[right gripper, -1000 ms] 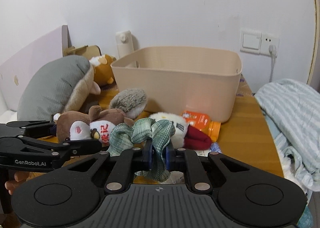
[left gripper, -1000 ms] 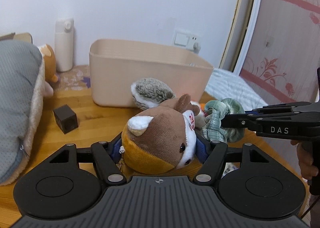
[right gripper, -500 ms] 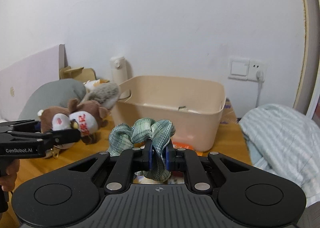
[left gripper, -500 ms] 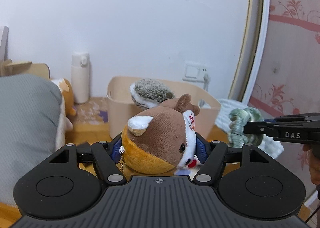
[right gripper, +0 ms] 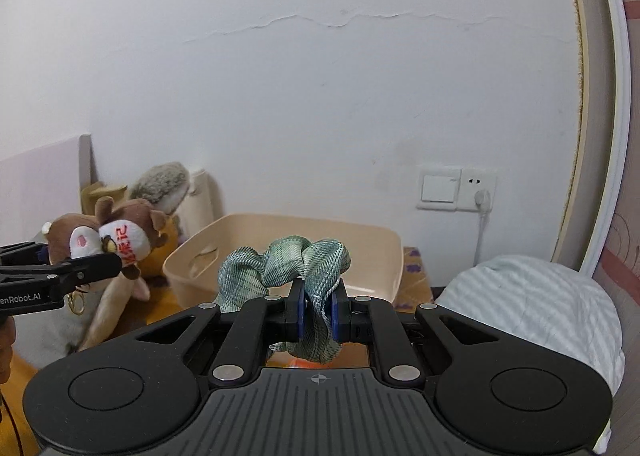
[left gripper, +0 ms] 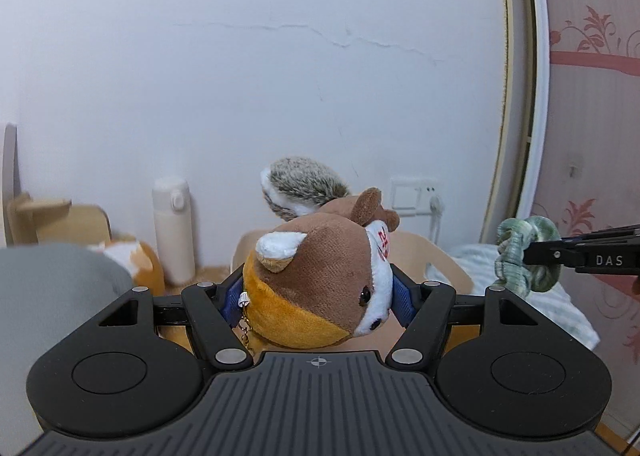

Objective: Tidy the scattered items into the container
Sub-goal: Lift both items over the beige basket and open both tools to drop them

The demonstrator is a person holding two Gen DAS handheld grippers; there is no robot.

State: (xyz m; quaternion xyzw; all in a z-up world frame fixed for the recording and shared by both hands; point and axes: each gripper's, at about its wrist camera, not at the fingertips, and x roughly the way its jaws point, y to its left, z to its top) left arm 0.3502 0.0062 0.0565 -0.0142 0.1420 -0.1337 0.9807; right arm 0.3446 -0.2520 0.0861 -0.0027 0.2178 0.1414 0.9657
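My left gripper [left gripper: 318, 296] is shut on a brown and orange plush squirrel [left gripper: 320, 276] with a grey tail, held up in the air in front of the beige bin [left gripper: 452, 268]. The squirrel also shows in the right wrist view [right gripper: 116, 232], left of the bin [right gripper: 384, 264]. My right gripper [right gripper: 318, 310] is shut on a green plaid scrunchie [right gripper: 288, 268], held above the bin's near side. The scrunchie also shows at the right of the left wrist view [left gripper: 524, 256].
A white bottle [left gripper: 174, 228] stands by the wall left of the bin. A grey cushion [left gripper: 52, 296] and an orange plush [left gripper: 136, 260] lie at the left. A striped blue bedding pile [right gripper: 532, 312] lies at the right. A wall socket [right gripper: 456, 188] sits behind the bin.
Both grippers have lifted their items off the wooden table and risen toward the bin. The table and the items left on it have dropped out of view.
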